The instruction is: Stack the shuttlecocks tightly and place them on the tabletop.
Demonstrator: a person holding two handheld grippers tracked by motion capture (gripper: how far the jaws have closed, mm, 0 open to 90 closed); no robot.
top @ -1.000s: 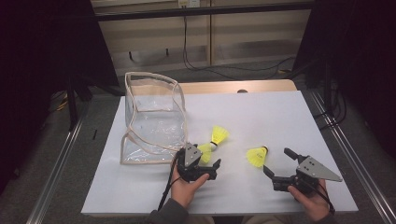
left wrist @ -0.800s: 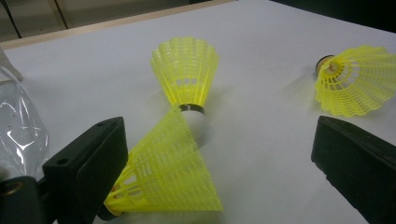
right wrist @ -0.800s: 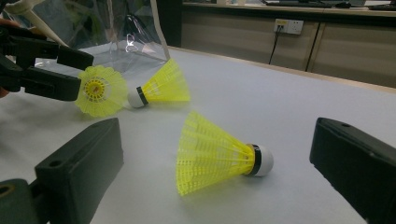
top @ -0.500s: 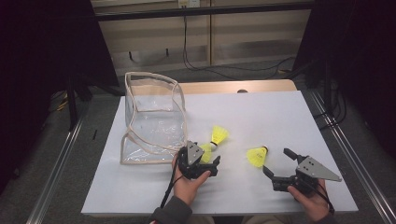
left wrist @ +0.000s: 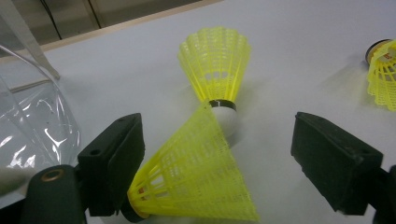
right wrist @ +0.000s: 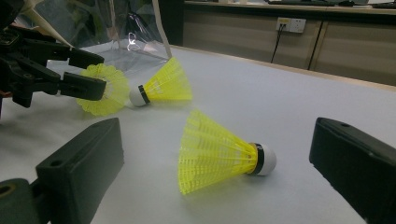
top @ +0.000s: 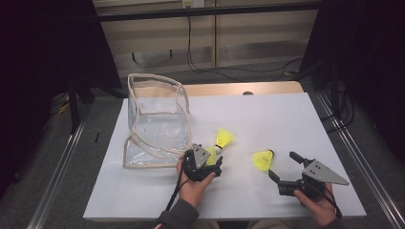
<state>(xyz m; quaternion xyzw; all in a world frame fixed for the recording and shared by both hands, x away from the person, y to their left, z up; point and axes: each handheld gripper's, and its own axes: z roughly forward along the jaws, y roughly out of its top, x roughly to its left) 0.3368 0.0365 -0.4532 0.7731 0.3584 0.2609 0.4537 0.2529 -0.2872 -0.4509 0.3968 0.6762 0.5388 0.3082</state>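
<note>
Reading no legible writing on any item; red mark on far shuttlecock (left wrist: 383,70) cork too small to read. Clear plastic bag (top: 155,119) stands open just left of left gripper (top: 210,164), contents not discernible. Left gripper low over table, jaws spread around near shuttlecock (left wrist: 196,177), skirt against left jaw, right jaw apart. Second shuttlecock (left wrist: 215,65) just ahead, cork touching first. Right gripper (top: 284,167) spread, far shuttlecock lying on side between jaws, untouched.

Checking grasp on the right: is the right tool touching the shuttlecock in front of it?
Apart. Right gripper view: the shuttlecock lies on the table between the right tool's open jaws, white table showing on both sides.
</note>
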